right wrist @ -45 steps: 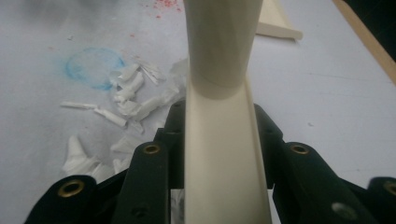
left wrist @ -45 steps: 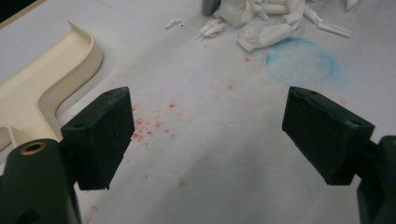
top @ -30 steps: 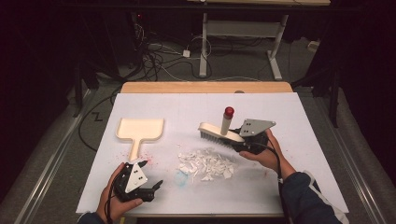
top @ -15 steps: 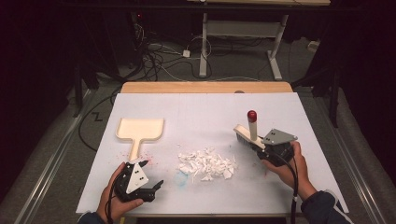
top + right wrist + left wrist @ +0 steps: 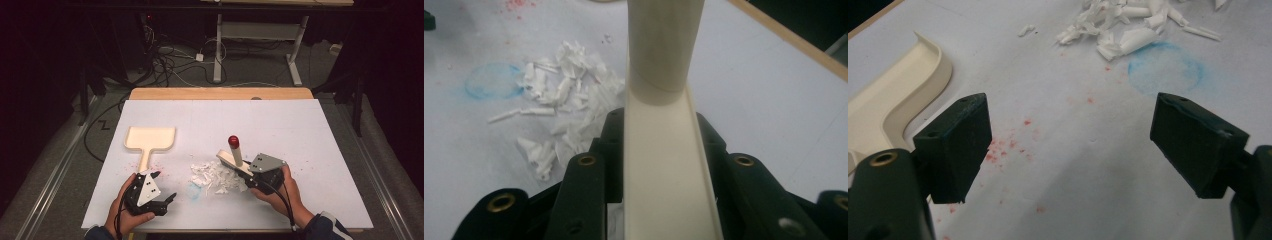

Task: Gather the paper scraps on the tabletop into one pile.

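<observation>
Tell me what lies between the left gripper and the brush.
In the high view, paper scraps and a blue smudge lie between left gripper and brush.

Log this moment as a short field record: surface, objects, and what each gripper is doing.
surface: white sheet covering a wooden table
debris: pile of torn white paper scraps, right of a faint blue ring stain
dustpan: cream plastic dustpan lying flat, handle toward the person, not held
brush: cream hand brush with a red-tipped handle, at the right edge of the scraps
left gripper: open, holding nothing, near the dustpan handle
right gripper: closed on the brush body
marks: red specks on the sheet
</observation>
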A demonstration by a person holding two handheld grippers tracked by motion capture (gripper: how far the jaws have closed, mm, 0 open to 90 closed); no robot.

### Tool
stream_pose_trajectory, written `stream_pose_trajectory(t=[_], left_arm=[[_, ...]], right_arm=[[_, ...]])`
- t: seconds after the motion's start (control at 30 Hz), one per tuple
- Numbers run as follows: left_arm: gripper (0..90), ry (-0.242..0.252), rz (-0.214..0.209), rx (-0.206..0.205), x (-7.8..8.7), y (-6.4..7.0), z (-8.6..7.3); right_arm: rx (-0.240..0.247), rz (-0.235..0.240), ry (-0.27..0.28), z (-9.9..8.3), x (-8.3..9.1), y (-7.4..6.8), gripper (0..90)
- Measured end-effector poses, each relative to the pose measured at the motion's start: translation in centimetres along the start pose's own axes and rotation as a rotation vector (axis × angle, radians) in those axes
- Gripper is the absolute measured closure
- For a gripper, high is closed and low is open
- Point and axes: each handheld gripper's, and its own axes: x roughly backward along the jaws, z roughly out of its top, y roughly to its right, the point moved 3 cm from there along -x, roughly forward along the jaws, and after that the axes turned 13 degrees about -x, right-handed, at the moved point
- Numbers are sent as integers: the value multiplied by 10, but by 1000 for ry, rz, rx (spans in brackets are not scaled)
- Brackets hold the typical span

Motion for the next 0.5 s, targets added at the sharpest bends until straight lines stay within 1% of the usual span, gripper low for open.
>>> stream_pose_trajectory(t=[0.1,0.2,0.27,0.3,0.33,0.37,0.4,0.47,0.5], left_arm=[[160,1,3,4,1,0,-1],[160,-1,6,4,2,0,-1],[160,-2,7,4,3,0,-1],[160,-4,8,3,3,0,-1],[160,-5,9,3,3,0,-1],[160,-5,10,3,3,0,-1],[160,-5,9,1,3,0,-1],[160,-5,9,1,3,0,-1],[160,-7,9,0,3,0,-1]], right_arm=[[-10,11,30,3,6,2,677],[-19,0,51,6,19,11,676],[-37,8,63,4,29,19,676],[-42,19,63,2,37,25,676],[-42,19,63,2,37,25,676],[-45,9,64,2,39,27,676],[-48,4,69,0,45,31,675],[-61,14,76,-2,52,35,675],[-63,8,79,-7,61,40,676]])
